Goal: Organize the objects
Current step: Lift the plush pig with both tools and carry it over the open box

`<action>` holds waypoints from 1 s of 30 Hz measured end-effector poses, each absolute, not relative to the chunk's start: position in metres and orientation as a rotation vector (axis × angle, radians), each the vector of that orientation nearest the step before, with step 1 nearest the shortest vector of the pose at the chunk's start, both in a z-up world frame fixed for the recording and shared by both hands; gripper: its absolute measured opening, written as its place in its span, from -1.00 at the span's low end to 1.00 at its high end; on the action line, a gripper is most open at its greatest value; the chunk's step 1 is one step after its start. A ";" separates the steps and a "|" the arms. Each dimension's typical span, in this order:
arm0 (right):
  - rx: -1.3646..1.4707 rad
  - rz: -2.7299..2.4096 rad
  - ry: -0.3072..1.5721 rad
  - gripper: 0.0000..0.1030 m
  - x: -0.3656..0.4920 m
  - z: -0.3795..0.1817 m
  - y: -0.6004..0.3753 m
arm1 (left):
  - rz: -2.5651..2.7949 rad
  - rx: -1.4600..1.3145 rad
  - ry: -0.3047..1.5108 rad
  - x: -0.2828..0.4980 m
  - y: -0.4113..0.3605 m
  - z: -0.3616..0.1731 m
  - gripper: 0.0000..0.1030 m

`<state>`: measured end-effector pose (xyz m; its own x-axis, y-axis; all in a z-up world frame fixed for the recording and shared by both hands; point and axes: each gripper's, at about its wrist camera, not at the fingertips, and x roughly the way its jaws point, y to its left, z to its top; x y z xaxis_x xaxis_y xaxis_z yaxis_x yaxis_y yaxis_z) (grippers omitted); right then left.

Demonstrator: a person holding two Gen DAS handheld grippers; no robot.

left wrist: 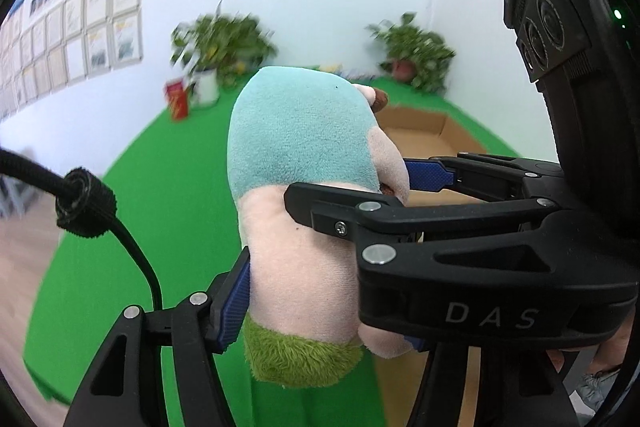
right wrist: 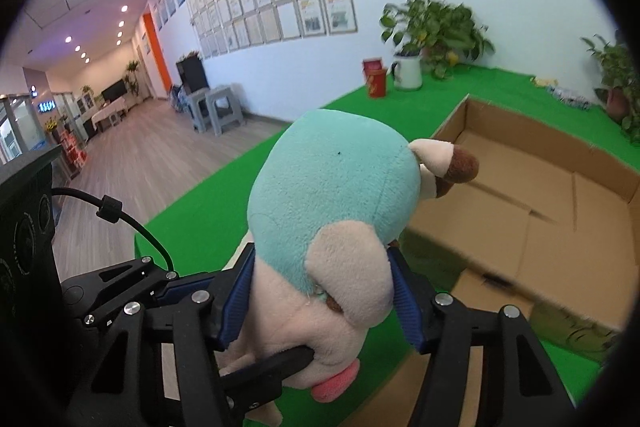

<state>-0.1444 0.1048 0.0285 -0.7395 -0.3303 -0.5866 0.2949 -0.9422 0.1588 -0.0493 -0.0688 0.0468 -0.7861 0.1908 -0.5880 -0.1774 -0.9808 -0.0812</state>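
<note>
Between both pairs of tongs, above the green bench [right wrist: 208,211], hangs a plush toy [right wrist: 332,195], its long axis upright. Left tongs [left wrist: 320,307] pinch its lower pink body; right tongs [right wrist: 324,299] clamp it just under the teal head. Each pair is closed on the plush. Just beyond and to the right sits an open cardboard box [right wrist: 540,211], nearer the right tongs.

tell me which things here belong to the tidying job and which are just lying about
Job: plush toy, gripped by both the left gripper and the right gripper; open cardboard box on the green mat.

Lying about: red tin, white pitcher planter, brown plant pot.
</note>
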 end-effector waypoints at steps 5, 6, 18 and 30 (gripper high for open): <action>0.788 -2.745 -0.081 0.17 -0.163 0.085 0.125 | 2.831 -0.722 0.018 -0.072 -0.051 0.114 0.14; 0.735 -2.776 -0.055 0.17 -0.165 0.100 0.126 | 2.829 -0.684 0.022 -0.074 -0.050 0.129 0.14; 0.451 -2.948 0.014 0.17 -0.198 0.183 0.150 | 2.699 -0.555 -0.001 -0.123 -0.035 0.217 0.14; 0.721 -2.891 -0.069 0.15 -0.256 0.109 0.177 | 2.620 -0.897 -0.090 -0.237 -0.043 0.138 0.14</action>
